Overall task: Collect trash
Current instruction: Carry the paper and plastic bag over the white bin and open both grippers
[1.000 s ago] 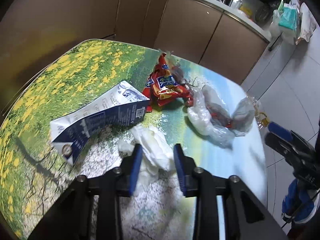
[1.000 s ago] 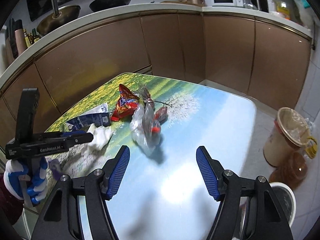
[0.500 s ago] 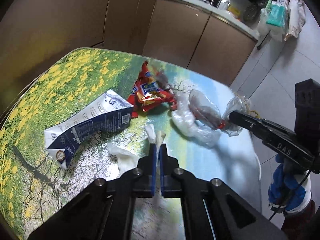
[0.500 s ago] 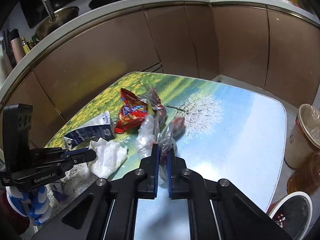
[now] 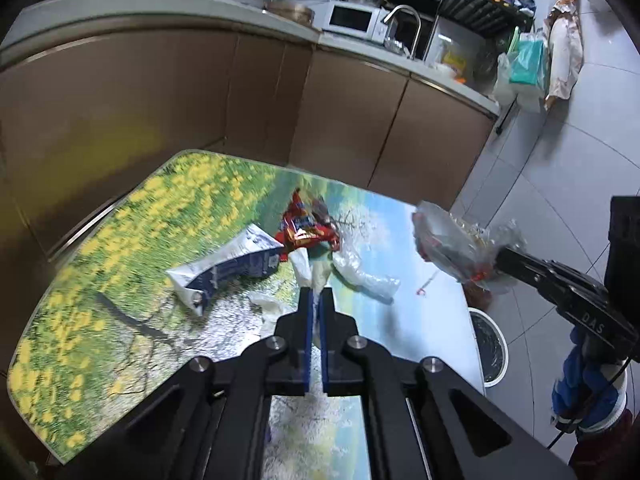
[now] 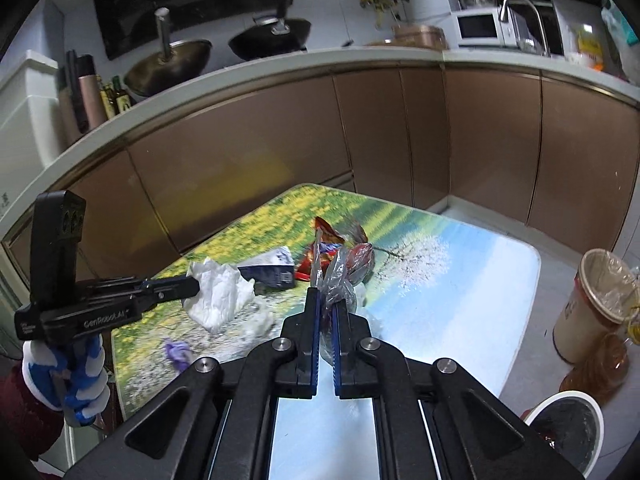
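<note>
My left gripper (image 5: pixel 317 295) is shut on a crumpled white tissue (image 5: pixel 311 270) and holds it above the table; the right wrist view shows the tissue (image 6: pixel 218 294) hanging from it. My right gripper (image 6: pixel 325 300) is shut on a clear plastic bag (image 6: pixel 339 280), lifted off the table; the left wrist view shows the bag (image 5: pixel 452 240) past the table's right edge. On the table lie a blue-white milk carton (image 5: pixel 228 268), a red snack wrapper (image 5: pixel 306 230) and another clear plastic piece (image 5: pixel 366 274).
The table (image 5: pixel 120 264) has a flower-field print. A white bin (image 6: pixel 568 424) stands on the floor at its right, with a paper cup (image 6: pixel 592 304) lined with plastic beside it. A purple scrap (image 6: pixel 178 350) and more tissue (image 6: pixel 258 320) lie near the table's front. Brown cabinets (image 6: pixel 400 136) stand behind.
Both grippers have closed on their trash and lifted: the left with the tissue, the right with the plastic bag, which has moved right, off the table's edge.
</note>
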`<state>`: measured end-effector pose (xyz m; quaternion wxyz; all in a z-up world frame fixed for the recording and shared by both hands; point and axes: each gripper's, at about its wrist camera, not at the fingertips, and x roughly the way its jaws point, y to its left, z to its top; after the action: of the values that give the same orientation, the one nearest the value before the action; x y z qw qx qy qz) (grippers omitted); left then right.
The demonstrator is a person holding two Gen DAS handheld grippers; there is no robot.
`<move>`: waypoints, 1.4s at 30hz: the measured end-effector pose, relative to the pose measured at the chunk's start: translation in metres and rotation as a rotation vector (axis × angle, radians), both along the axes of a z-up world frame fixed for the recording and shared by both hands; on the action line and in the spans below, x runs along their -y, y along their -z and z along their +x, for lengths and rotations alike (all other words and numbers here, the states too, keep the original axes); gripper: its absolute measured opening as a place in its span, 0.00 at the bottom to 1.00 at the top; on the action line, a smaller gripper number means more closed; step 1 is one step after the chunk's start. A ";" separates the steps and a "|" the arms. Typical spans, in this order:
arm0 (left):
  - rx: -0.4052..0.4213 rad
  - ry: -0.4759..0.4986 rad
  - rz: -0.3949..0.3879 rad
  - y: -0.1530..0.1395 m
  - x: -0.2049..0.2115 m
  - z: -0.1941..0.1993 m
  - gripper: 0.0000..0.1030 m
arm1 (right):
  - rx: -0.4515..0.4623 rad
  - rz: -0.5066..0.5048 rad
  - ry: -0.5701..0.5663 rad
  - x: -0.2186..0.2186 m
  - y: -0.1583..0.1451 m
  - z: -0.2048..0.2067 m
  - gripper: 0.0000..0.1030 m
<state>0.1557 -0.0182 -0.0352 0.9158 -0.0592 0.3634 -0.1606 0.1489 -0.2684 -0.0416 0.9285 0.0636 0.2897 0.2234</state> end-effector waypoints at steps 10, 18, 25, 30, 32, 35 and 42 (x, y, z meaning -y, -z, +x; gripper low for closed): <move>0.089 -0.011 0.018 -0.043 0.001 -0.032 0.02 | 0.091 0.022 0.037 0.025 -0.033 -0.059 0.05; 0.113 0.081 0.029 -0.058 0.055 -0.035 0.02 | 0.124 0.039 0.144 0.082 -0.038 -0.088 0.05; 0.090 0.239 0.026 -0.054 0.146 -0.022 0.02 | 0.098 0.049 0.300 0.150 -0.019 -0.099 0.05; 0.071 0.354 0.030 -0.043 0.215 -0.013 0.02 | 0.062 0.073 0.421 0.204 0.004 -0.102 0.05; 0.057 0.394 0.036 -0.035 0.240 -0.008 0.02 | 0.041 0.081 0.470 0.224 0.017 -0.103 0.05; 0.019 0.451 0.042 -0.019 0.279 0.002 0.02 | 0.004 0.076 0.527 0.246 0.037 -0.100 0.05; -0.101 0.548 0.067 0.041 0.369 0.026 0.02 | -0.138 0.103 0.609 0.289 0.105 -0.079 0.05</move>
<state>0.1813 -0.3872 -0.0764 0.8204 0.0636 0.4163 -0.3868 0.0699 -0.5575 -0.1463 0.9265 0.2091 0.3079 -0.0552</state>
